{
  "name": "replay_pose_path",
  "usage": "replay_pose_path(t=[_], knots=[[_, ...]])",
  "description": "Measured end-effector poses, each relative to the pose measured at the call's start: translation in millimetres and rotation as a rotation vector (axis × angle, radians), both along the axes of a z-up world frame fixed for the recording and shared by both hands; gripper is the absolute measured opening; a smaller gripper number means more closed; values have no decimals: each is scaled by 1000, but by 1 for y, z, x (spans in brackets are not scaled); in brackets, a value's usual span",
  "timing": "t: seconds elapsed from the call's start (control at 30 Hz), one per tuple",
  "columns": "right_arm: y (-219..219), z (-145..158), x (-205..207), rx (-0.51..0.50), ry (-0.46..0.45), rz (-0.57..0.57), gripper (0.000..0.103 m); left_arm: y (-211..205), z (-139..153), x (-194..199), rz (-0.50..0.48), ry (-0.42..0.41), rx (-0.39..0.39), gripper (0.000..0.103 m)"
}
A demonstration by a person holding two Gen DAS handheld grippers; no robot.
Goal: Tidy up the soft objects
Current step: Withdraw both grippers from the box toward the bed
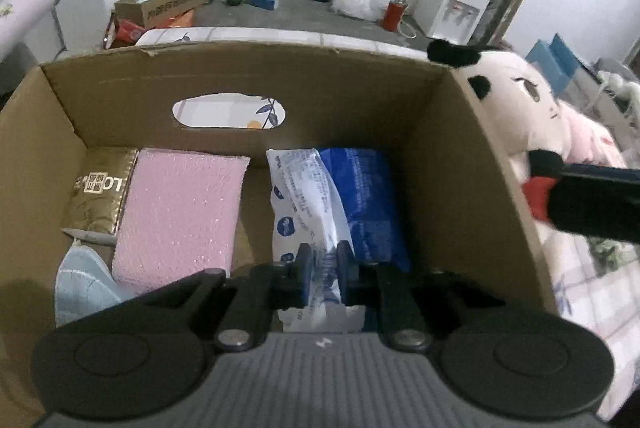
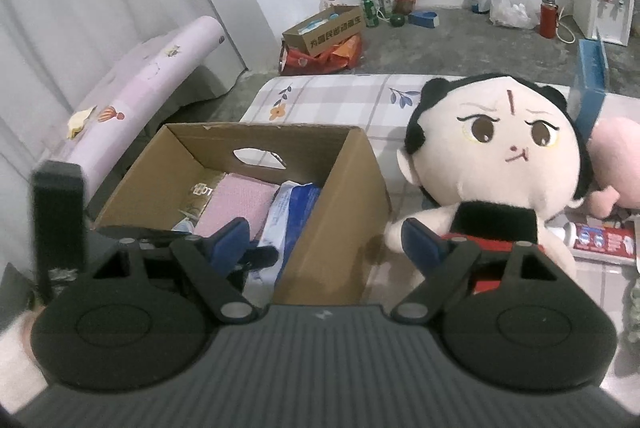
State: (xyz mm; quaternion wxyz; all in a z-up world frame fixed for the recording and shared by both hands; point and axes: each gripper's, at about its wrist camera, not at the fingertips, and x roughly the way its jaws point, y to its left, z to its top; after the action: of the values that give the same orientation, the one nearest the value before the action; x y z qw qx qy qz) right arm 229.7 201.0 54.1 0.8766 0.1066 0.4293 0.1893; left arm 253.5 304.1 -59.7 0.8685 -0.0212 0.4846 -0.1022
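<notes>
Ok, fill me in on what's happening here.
A person with a gripper in each hand is packing soft things into a cardboard box. The left gripper is pinched on a white-and-blue pack inside the box. The right gripper is open, by the plush doll still outside.

Between my left tongs [image 1: 322, 260] sits crinkled, glossy plastic wrap of a tissue pack [image 1: 308, 203]. Just left of them lies a pink bubble-textured mailer [image 1: 180, 216] inside a matt, rough cardboard box [image 1: 248, 79]. Beyond my right tongs [image 2: 328, 240], a fuzzy cloth doll [image 2: 496, 155].
</notes>
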Motion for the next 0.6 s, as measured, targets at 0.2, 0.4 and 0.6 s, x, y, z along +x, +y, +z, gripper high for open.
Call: replay_pose_path(t=[0.2,0.4,0.6], knots=[[-8,17,-25,-57,-52,1,83,-7,18,-11,18,-29,89,41],[-51,56,-65,-4,-122,-28,83,8,71,-63,69,-137,85,58],[-110,87,-114,-46,-226,-67,83,-15,122,-120,-6,-252,46,58]])
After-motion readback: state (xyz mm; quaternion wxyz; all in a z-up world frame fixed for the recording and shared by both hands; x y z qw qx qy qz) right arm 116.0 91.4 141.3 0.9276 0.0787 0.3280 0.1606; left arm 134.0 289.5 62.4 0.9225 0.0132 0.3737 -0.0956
